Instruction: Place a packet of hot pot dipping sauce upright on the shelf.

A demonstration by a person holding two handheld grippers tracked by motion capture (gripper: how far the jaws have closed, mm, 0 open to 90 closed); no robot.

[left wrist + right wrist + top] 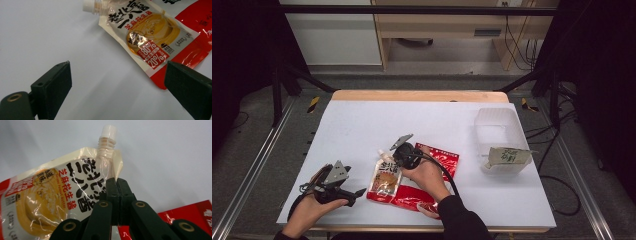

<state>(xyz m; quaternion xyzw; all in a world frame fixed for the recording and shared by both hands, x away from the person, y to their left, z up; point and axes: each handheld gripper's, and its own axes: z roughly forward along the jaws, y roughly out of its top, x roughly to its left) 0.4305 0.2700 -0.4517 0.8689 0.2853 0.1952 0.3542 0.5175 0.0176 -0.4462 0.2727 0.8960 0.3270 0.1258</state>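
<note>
Right tool — clamped on spouted pouch

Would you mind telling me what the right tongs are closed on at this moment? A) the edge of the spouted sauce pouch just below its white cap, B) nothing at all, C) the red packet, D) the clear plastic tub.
A: in the right gripper view the right tongs are pressed together on the edge of the sauce pouch, just below its white cap.
</note>
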